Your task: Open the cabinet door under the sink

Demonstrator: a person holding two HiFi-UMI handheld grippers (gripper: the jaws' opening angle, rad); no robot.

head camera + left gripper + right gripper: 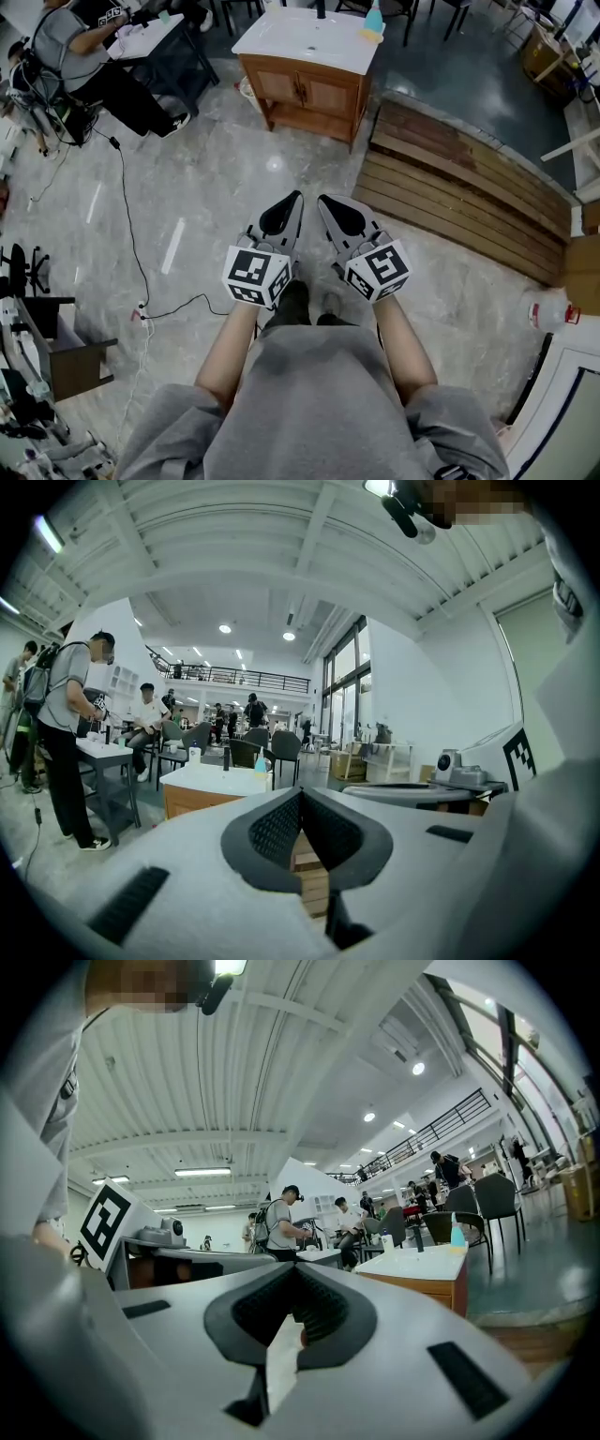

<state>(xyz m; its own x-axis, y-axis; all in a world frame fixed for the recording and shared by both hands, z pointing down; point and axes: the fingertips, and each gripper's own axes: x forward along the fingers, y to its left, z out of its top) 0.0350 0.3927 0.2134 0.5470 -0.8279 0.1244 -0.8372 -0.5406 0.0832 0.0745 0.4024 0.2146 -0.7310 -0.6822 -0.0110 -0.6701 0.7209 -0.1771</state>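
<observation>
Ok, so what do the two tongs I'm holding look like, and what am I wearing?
The left tongs and the right tongs are both light grey and taper to a point, with black textured pads on the inside. Each carries a white cube printed with black square markers. You wear a grey short-sleeved top.

Around me: glossy grey floor (216, 187), wooden plank platform (450, 187), white ribbed ceiling (281, 555) with round lamps (225, 628), tall windows (342, 682).
</observation>
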